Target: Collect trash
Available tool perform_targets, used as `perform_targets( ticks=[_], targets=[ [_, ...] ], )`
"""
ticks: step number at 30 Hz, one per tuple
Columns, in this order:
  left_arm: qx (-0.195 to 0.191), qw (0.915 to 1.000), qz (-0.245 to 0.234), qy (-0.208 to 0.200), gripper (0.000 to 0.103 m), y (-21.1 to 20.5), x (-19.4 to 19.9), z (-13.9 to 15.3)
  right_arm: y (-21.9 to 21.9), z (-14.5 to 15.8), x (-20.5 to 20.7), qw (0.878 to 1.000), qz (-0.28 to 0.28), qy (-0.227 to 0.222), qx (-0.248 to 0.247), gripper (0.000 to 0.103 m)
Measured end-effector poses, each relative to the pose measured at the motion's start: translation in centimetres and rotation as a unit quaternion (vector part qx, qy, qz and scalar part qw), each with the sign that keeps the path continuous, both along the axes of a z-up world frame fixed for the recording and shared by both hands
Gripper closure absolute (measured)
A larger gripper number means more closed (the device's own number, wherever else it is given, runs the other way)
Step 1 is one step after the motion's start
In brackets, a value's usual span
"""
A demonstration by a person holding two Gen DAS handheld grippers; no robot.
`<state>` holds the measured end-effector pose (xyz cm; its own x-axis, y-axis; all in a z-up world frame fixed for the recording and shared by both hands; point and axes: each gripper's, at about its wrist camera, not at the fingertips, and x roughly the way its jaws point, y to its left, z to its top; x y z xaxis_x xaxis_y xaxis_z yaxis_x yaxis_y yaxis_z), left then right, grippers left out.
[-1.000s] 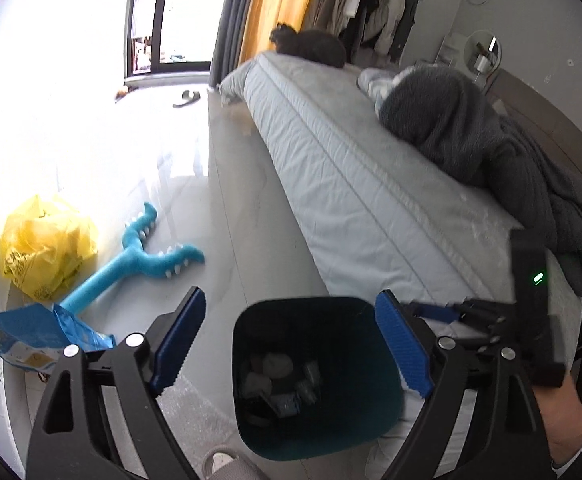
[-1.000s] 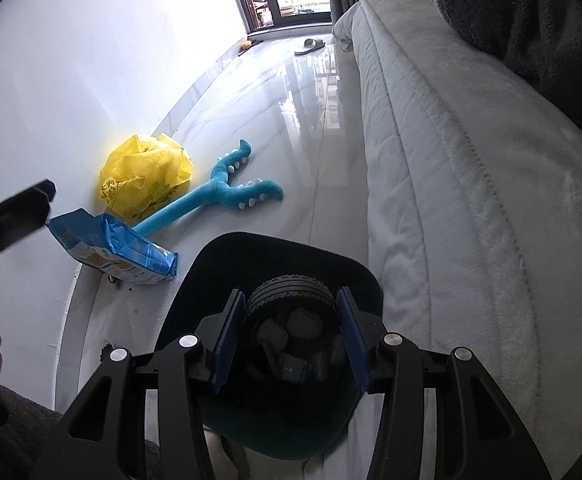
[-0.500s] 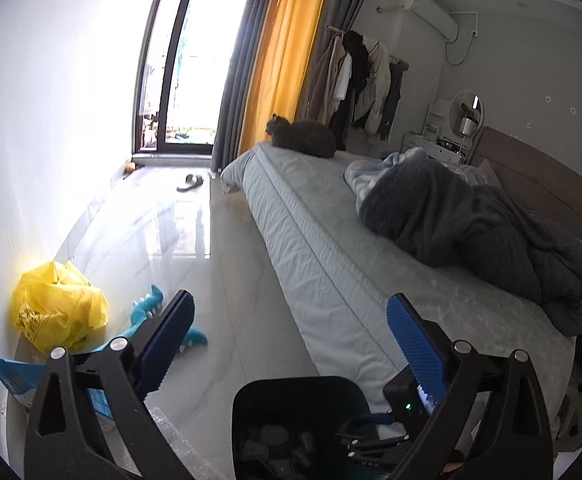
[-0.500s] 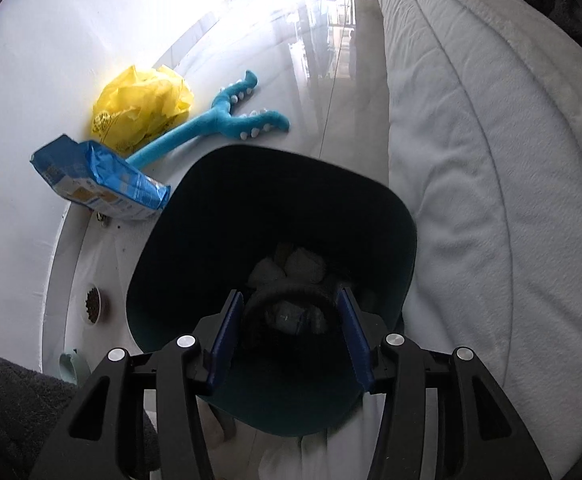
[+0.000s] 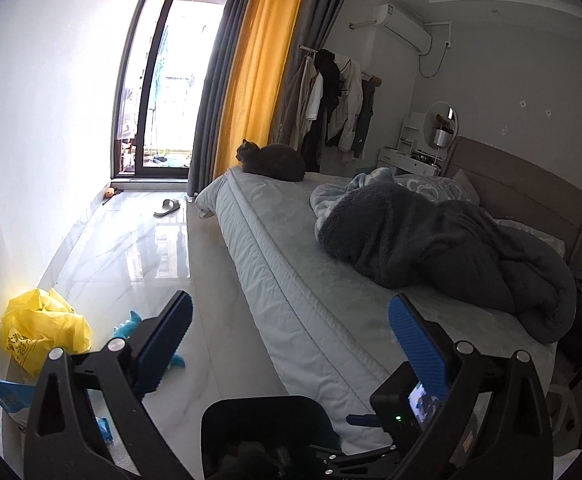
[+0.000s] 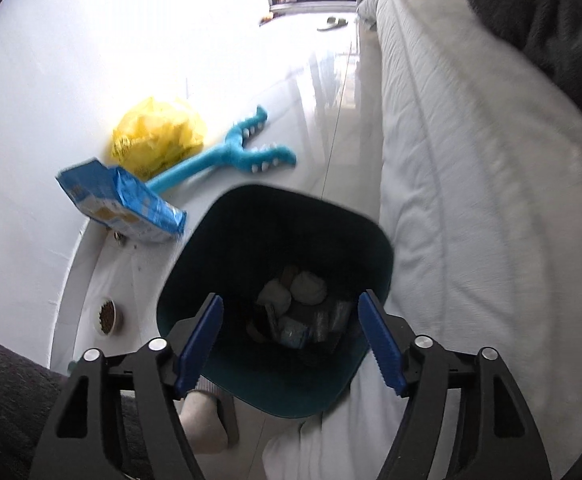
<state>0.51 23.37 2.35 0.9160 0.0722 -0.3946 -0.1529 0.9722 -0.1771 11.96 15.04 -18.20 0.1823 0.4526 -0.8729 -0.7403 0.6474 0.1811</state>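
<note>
One dark bin [image 6: 251,376] beside the bed [image 6: 471,200] holds crumpled trash [image 6: 303,308]. Right gripper [image 6: 291,344], jaws just spreading, nothing between; left gripper [image 5: 291,344] spread, holding nothing. At 10 o'clock: one yellow bag [image 6: 159,140], one blue packet [image 6: 119,204].

Daylight from glass door [image 5: 163,92] (blown out), floor [image 5: 139,240] glare; right view motion-blurred, fisheye-bent edges.

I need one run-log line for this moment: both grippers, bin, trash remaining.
right gripper: jaws just opened, empty, above bin | left gripper: open, empty | remaining: yellow bag, blue packet
</note>
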Motion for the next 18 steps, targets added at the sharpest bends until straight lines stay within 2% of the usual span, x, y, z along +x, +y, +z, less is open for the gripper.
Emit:
perform_targets(
  ticks=[7,10,14,18],
  targets=[
    [0.022,0.9989,-0.014,-0.038,0.003,-3.4,-1.2,2.7,-5.2,5.8,-1.5,0.996,-0.049,-0.062,0.045,0.02],
    [0.034,0.9987,-0.014,-0.036,0.003,-4.8,-2.0,3.6,-8.2,8.6,-2.2,0.991,-0.079,-0.086,0.071,0.014],
    [0.049,0.9981,-0.022,-0.032,0.003,-6.4,-4.0,4.0,-13.7,12.5,-4.0,0.978,-0.133,-0.131,0.093,0.011],
    [0.063,0.9977,-0.008,-0.023,0.003,-7.7,-5.6,3.8,-18.9,15.3,-6.1,0.962,-0.178,-0.178,0.105,0.004]
  ],
)
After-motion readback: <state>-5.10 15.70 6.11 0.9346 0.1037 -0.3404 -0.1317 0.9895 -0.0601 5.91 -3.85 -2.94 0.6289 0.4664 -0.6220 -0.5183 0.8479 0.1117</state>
